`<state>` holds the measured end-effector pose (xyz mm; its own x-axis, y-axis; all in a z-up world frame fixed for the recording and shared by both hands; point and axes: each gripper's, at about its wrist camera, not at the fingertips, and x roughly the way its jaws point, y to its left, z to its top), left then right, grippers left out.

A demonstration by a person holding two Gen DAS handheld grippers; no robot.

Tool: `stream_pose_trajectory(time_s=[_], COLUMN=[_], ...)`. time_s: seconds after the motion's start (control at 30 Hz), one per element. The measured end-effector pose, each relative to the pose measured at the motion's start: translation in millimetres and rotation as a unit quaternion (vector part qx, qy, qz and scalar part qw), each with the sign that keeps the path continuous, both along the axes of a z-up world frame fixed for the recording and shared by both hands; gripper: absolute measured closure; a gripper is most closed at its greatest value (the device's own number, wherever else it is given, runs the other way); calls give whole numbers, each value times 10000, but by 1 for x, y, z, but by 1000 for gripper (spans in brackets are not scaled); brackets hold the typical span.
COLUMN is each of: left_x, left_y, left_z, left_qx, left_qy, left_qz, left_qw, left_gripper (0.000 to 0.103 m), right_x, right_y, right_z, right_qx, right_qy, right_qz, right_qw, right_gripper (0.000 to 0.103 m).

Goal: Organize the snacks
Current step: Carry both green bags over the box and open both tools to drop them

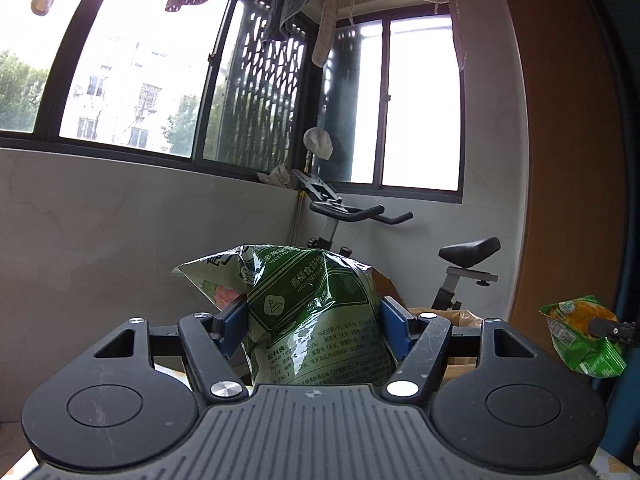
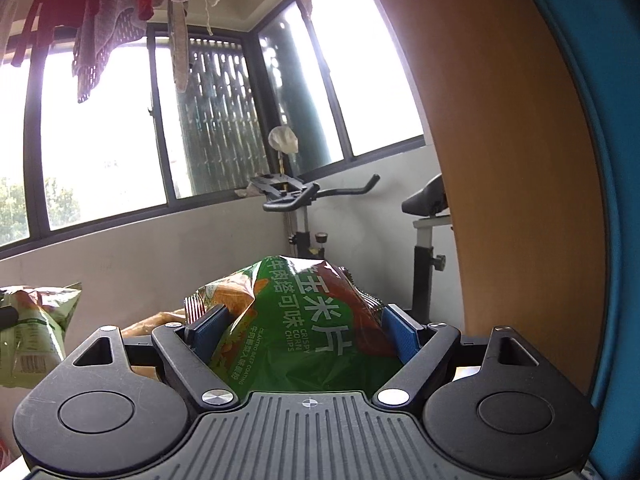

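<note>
Two crinkled green snack bags [image 1: 316, 320], seemingly puffy, one per tool [image 1: 314, 316].

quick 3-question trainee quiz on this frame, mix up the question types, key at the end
1. True or false: the left gripper is empty.
2. Which bag does the right gripper hold? A) a red biscuit box B) the corn chips bag C) a blue drink can
3. Fill in: behind both bags, under the windows, stands an exercise ____.

Key
1. False: its blue pads press on the green vegetable snack bag, which is creased between them.
2. B: green and orange, printed "Crispy Corn Chips"; it also shows at the right edge of the left wrist view.
3. bike: handlebar and saddle show in both views.
</note>
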<state>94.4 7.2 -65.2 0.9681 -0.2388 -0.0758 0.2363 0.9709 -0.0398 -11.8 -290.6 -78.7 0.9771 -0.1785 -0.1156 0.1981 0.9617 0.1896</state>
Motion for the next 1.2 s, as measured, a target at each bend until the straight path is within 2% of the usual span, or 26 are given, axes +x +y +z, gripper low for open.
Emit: stream_pose_trajectory(time_s=[0.17,0.37,0.43,0.57,0.67,0.77,0.87,0.9,1.03,1.2], left_x=[31,84,99,127,138,149,149,149,143,132], left_y=[-23,-47,-53,-68,-73,-67,-55,-52,-37,-25], left_z=[6,2,1,-2,-9,-16,-20,-21,-18,-11], left_qx=[184,335,484,1016,1183,1039,863,827,740,702], left_qy=[-91,173,236,336,586,1007,1150,1179,1182,1193], left_qz=[-300,-290,-256,-184,-213,-283,-305,-297,-207,-146], left_qw=[9993,9989,9982,9941,9910,9891,9891,9891,9900,9903], left_gripper=[31,31,31,31,31,27,21,15,15,15], right_x=[39,108,130,161,177,190,196,197,199,191], right_y=[5,16,21,27,31,32,40,43,55,55], right_z=[12,21,23,22,16,6,-2,-3,-4,-1], right_qx=[12,-27,-126,-66,2,341,233,146,-161,9], right_qy=[-83,192,329,546,739,978,1187,1236,1390,1402], right_qz=[397,723,753,869,921,1102,1058,1040,853,806], right_qw=[9992,9972,9965,9947,9930,9885,9870,9868,9865,9868], right_gripper=[23,23,23,23,23,23,21,20,14,13])
